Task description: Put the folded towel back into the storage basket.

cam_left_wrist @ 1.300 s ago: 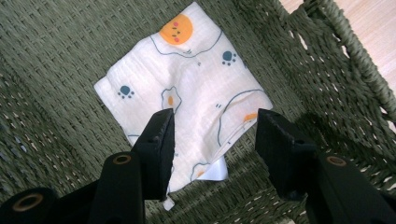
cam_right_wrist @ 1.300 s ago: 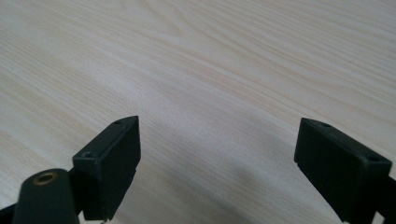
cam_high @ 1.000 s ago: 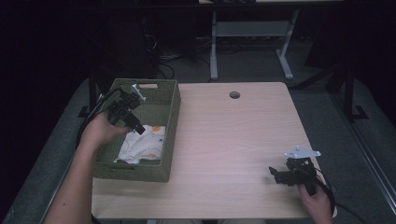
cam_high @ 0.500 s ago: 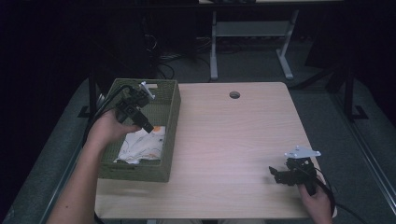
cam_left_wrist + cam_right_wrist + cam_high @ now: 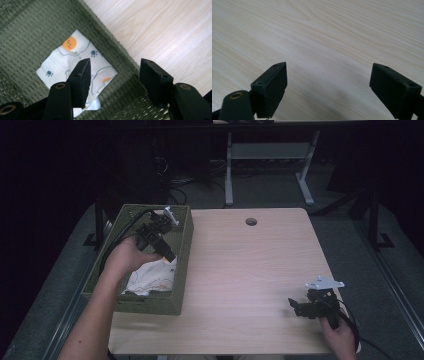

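one green woven basket [image 5: 150,305], one white printed cloth [image 5: 150,277] inside it, one wooden table [image 5: 250,270] with one round hole [image 5: 251,222], and two grippers: left [image 5: 167,254], right [image 5: 295,306]

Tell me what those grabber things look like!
Both grippers, left and right, are black, each with two flat block-shaped jaws with small holes. Each carries a grey three-cornered plate and trails a black cable. The person's forearms are bare, no sleeves.

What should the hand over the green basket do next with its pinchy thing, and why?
Probably lower the left gripper straight down onto the patterned cloth. Its fingers are open and empty above the cloth, which lies flat on the floor of the green basket. The right gripper sits open near the table's edge.
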Available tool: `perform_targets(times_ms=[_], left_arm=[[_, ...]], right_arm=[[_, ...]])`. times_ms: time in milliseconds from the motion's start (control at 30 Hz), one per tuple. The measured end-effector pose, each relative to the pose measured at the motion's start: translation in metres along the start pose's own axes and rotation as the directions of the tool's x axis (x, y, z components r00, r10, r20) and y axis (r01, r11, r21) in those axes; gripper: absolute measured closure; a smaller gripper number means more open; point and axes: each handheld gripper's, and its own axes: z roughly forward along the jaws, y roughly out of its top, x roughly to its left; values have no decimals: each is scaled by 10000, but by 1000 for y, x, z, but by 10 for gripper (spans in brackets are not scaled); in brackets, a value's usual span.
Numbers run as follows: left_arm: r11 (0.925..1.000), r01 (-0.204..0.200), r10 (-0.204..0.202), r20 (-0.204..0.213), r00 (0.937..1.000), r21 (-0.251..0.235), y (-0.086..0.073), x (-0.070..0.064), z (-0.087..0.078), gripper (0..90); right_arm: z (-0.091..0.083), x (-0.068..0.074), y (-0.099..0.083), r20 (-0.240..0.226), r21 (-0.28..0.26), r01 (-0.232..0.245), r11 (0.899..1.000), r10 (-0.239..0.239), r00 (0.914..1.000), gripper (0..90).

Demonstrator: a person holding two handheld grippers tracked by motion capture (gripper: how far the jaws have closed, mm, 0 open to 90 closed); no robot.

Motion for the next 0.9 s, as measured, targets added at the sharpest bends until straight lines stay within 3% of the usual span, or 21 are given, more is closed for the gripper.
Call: perform_targets(times_ms=[467, 633, 900], left_arm=[[9997, -168, 168, -8, 9999, -169, 16, -21, 3, 420], [9984, -525, 525, -8, 9986, -228, 23, -31, 0, 420], [9969, -761, 760, -71, 9971, -189, 32, -43, 1, 416]], right_arm=[[-1, -2, 0, 21, -40, -25, 10000, 26, 10000, 144], [-1, -2, 0, 27, -34, -33, 10000, 33, 10000, 144], [-1, -4, -1, 50, -39, -76, 10000, 76, 10000, 144]])
